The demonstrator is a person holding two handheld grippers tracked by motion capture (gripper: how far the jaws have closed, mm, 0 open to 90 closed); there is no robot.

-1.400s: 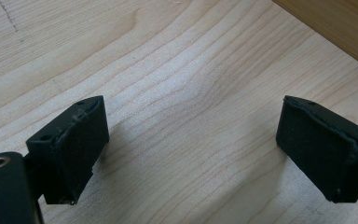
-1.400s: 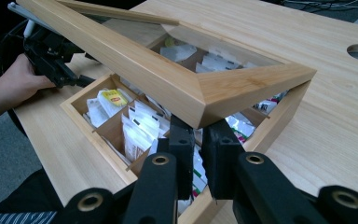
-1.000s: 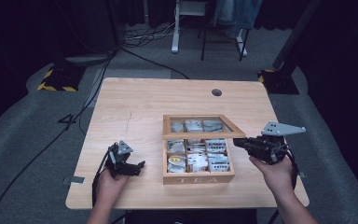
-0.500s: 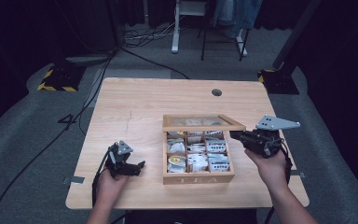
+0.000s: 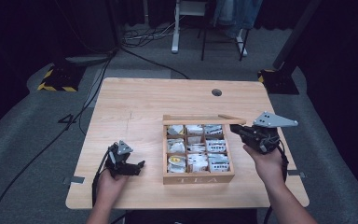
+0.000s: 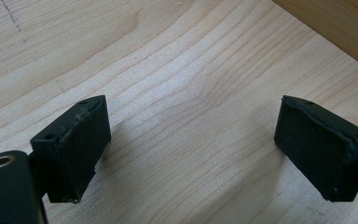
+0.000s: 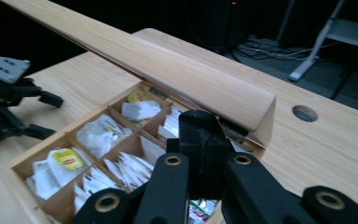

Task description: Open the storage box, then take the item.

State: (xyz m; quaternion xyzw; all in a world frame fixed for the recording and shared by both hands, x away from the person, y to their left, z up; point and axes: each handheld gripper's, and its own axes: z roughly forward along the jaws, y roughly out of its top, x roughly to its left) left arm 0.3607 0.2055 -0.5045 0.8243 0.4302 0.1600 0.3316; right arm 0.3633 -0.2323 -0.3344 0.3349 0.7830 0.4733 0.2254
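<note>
The wooden tea box (image 5: 198, 175) is sitting on the tabletop (image 5: 135, 105), toward the right side. Its lid (image 5: 200, 120) is standing open at the back. Little tea bags (image 5: 196, 150) are filling its 9 small squares. The right tongs (image 5: 235, 128) are hanging at the box's back right corner, just under the lid. They have just been closing and are pressed together now, with nothing between them. The left tongs (image 5: 139, 165) are resting on the tabletop left of the box, spread wide apart.

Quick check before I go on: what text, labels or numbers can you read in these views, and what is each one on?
"TEA": on the front wall of the wooden tea box.
"4": marked on the grey floor left of the table.
Yellow tea bag label: print too small to read.
Other tea bags: print too blurred to read.
</note>
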